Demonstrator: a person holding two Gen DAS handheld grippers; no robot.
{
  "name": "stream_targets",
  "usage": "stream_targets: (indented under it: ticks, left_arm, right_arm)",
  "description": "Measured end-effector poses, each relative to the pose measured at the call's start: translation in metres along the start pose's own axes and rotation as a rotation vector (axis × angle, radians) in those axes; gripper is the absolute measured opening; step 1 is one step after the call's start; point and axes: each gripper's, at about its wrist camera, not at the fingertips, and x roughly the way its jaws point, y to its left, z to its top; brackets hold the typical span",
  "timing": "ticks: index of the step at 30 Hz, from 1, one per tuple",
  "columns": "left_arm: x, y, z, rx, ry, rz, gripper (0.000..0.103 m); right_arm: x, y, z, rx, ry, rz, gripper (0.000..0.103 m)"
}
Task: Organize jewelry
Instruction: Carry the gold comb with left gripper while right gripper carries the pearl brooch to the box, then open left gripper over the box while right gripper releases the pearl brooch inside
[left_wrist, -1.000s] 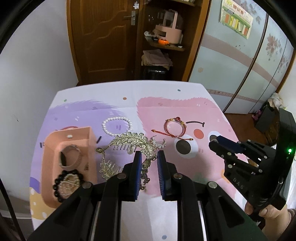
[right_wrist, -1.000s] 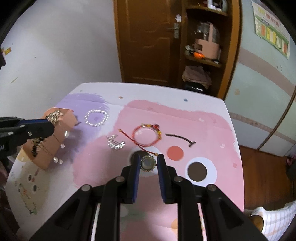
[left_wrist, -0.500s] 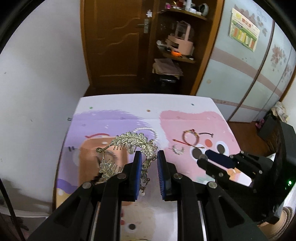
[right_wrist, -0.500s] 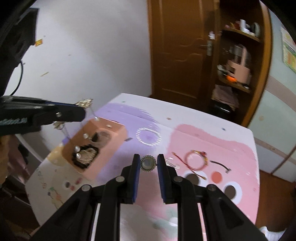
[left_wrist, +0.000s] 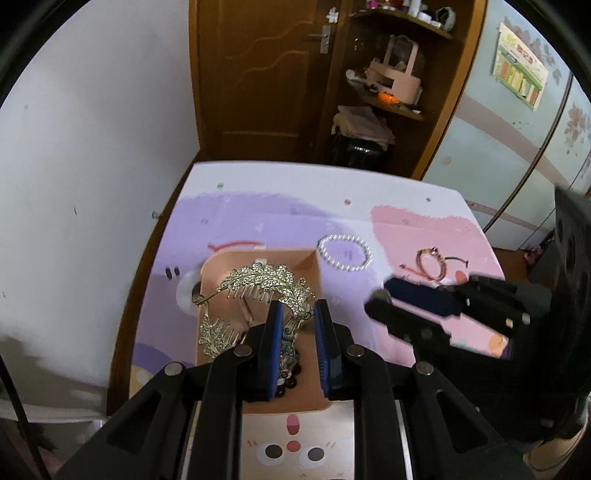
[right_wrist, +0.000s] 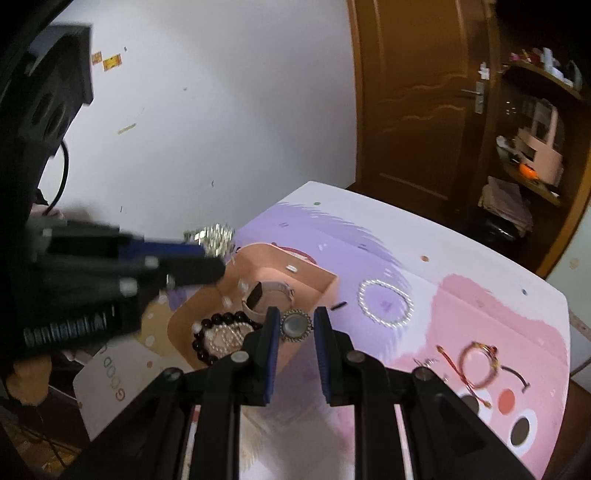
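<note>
My left gripper (left_wrist: 298, 314) is shut on a gold leaf-shaped hair comb (left_wrist: 258, 288) and holds it above the pink tray (left_wrist: 314, 269). My right gripper (right_wrist: 295, 325) is shut on a small round brooch (right_wrist: 294, 326) at the tray's near edge (right_wrist: 325, 286). The tray holds a black bead bracelet (right_wrist: 207, 328) and a pink band (right_wrist: 269, 299). A pearl bracelet (right_wrist: 384, 302) and a red bangle (right_wrist: 478, 365) lie on the table mat. The right gripper shows in the left wrist view (left_wrist: 380, 299), the left gripper in the right wrist view (right_wrist: 207, 258).
The mat covers a small table (left_wrist: 258, 206) against a white wall on the left. A small silver piece (right_wrist: 424, 363) lies by the red bangle. A white card (right_wrist: 110, 373) lies beside the tray. A wooden door and shelves stand behind the table.
Both grippers have moved left to the pink tray, carrying the hair comb and the brooch. The comb now hangs over the tray and the brooch is at its edge.
</note>
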Motion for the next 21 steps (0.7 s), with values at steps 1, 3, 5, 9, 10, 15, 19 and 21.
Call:
stream_targets:
  ticks: [1,3,5,9,10,15,19,21]
  left_arm:
    - [0.005,0.004,-0.004,-0.006,0.009,-0.003,0.015]
    - [0.013,0.008,-0.011,-0.014,0.025,-0.010,0.015]
    - [0.021,0.012,-0.016,-0.017,0.037,-0.010,0.015]
    - [0.032,0.016,-0.025,-0.019,0.053,-0.026,0.015]
    - [0.035,0.017,-0.027,-0.020,0.056,-0.030,0.015]
    - [0.047,0.019,-0.033,-0.020,0.070,-0.039,0.015]
    - [0.058,0.023,-0.036,-0.034,0.084,-0.046,0.015]
    - [0.062,0.024,-0.038,-0.043,0.089,-0.050,0.015]
  right_arm:
    - [0.006,0.002,0.002,-0.004,0.007,-0.002,0.018]
    - [0.017,0.005,0.006,-0.017,0.016,-0.002,0.018]
    - [0.029,0.008,0.010,-0.026,0.027,-0.003,0.018]
    - [0.054,0.010,0.016,-0.039,0.053,0.004,0.018]
    - [0.058,0.010,0.016,-0.041,0.060,0.008,0.018]
    - [0.082,0.009,0.017,-0.039,0.100,0.037,0.018]
    - [0.094,0.008,0.015,-0.038,0.127,0.047,0.018]
    - [0.099,0.008,0.014,-0.036,0.139,0.060,0.018]
